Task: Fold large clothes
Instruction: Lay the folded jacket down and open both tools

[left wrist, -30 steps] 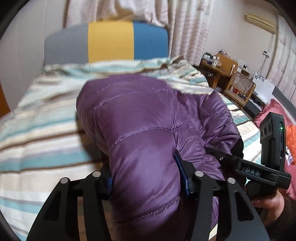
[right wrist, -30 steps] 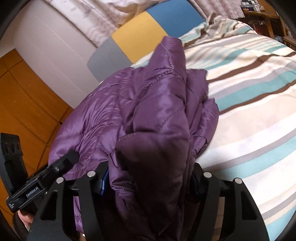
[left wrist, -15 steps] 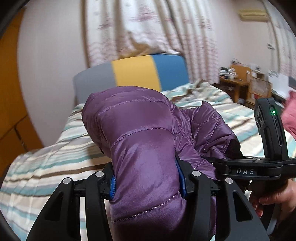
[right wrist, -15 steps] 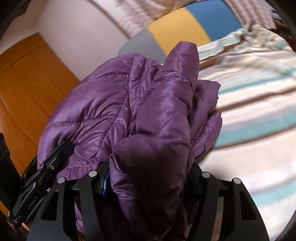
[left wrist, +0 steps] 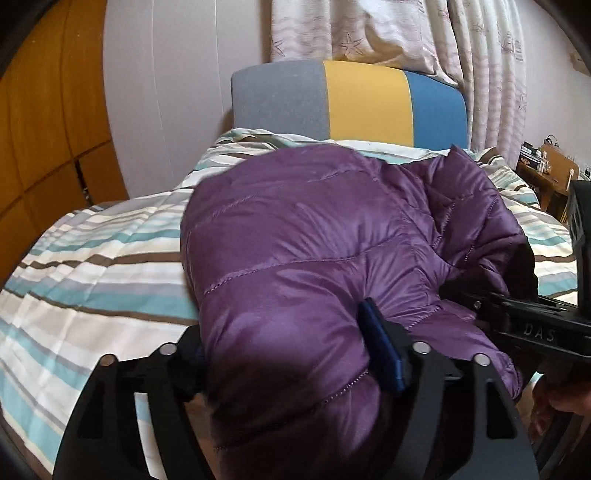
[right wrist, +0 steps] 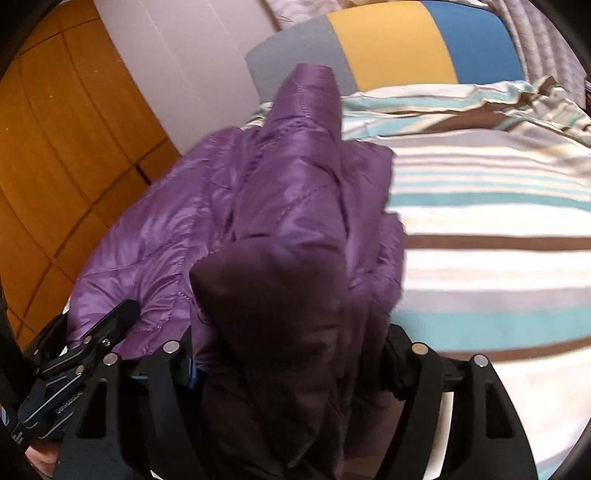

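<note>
Bed: striped bedspread [left wrist: 110, 258] covers it; grey, yellow and blue headboard [left wrist: 347, 99] far.
Room: curtains [left wrist: 388, 33] behind; wooden panels [left wrist: 48, 122] left.
Jacket: purple jacket [left wrist: 306, 240] bunched near.
Left gripper [left wrist: 291, 350]: clamped on jacket.
Right gripper [right wrist: 291, 358]: clamped on jacket.

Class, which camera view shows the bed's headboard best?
The left wrist view: the headboard shows whole, all three colour panels unblocked. In the right wrist view it sits at the top edge, its grey panel partly hidden by the jacket.
</note>
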Motion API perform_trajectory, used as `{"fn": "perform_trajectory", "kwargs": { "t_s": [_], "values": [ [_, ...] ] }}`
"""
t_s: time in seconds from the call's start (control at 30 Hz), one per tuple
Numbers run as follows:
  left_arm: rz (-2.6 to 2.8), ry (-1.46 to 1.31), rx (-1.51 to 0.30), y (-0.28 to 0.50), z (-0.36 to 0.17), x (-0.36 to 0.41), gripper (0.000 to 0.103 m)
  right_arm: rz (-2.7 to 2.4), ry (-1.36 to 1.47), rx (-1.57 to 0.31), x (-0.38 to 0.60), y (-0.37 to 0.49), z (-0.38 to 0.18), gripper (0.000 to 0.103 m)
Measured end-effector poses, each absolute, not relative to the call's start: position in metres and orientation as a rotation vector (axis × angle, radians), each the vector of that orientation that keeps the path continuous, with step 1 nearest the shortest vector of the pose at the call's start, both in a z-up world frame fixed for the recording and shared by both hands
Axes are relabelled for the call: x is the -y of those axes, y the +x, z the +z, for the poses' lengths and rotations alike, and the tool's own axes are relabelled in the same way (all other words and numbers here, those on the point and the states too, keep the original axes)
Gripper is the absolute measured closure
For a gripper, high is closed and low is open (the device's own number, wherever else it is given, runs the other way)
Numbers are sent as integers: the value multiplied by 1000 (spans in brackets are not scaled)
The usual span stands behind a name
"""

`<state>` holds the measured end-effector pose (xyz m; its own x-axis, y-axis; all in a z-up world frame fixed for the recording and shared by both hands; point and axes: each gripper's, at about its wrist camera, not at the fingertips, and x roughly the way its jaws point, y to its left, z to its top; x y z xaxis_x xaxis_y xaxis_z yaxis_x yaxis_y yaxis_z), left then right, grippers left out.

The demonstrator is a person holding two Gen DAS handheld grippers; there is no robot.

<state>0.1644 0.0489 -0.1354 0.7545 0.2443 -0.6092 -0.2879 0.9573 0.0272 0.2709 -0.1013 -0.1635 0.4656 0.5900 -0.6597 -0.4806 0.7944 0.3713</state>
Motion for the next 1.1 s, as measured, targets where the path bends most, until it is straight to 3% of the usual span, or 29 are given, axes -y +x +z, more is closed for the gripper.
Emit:
{"fn": "perform_trajectory", "kwargs": {
  "t_s": [0.13,0.43,0.6,0.77,0.9,1.1],
  "values": [
    [274,-52,-658,160,-138,-35,20,585,157,-865,118,264,-166,24],
    [251,-163,-690,164,-147,-47,17,547,128,-891,107,263,-174,16],
    [246,-271,-713,145,-127,-56,9,559,204,-880,136,257,-159,11],
    [279,-309,-644,140,-88,-64,8,530,213,-713,158,244,-112,11],
    [316,-293,-646,182,-65,-69,7,539,187,-652,138,266,-75,12],
    [425,-243,-781,252,-88,-85,7,560,116,-741,82,321,-79,28]
  ]
}}
